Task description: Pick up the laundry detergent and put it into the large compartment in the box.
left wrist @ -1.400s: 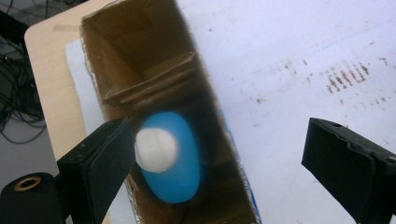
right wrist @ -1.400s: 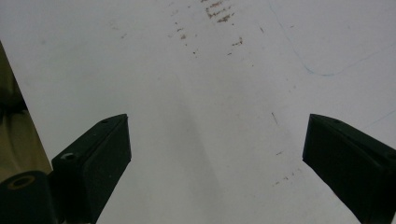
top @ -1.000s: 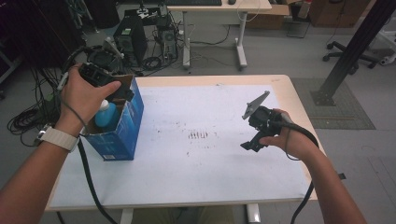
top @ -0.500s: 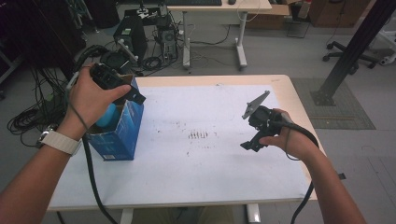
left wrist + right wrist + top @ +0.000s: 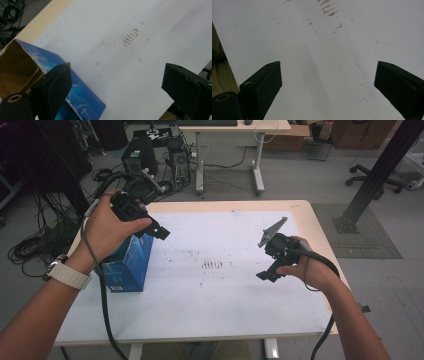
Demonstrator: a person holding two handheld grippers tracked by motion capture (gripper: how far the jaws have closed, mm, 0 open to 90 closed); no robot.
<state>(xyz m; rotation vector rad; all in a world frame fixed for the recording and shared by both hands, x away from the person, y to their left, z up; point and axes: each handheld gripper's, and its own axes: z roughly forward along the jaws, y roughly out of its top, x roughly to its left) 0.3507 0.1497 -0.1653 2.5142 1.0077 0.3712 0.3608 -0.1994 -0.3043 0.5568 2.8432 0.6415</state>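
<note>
A blue cardboard box [image 5: 129, 266] stands on the left part of the white-covered table [image 5: 225, 315]. In the left gripper view the box [image 5: 82, 96] shows a brown inside at the lower left, its top open. My left gripper [image 5: 159, 232] is held in a hand just above the box's right side, and its jaws [image 5: 117, 66] stand wide apart with nothing between them. At the table's right, my right gripper [image 5: 267, 273] hovers low over the sheet, pointing down and left. Its jaws [image 5: 328, 63] are open over bare white surface.
A patch of dark smudges [image 5: 214, 265] marks the sheet's middle. Behind the table stand a second desk [image 5: 235, 127] and electronic gear [image 5: 142, 162]; cables [image 5: 30, 247] lie on the floor at left. A black post [image 5: 380, 170] rises at the right.
My left gripper has risen out of the box's opening and moved right, past the box's edge. A light blue thing seen in the box earlier is now hidden behind the hand. The right gripper has stayed put.
</note>
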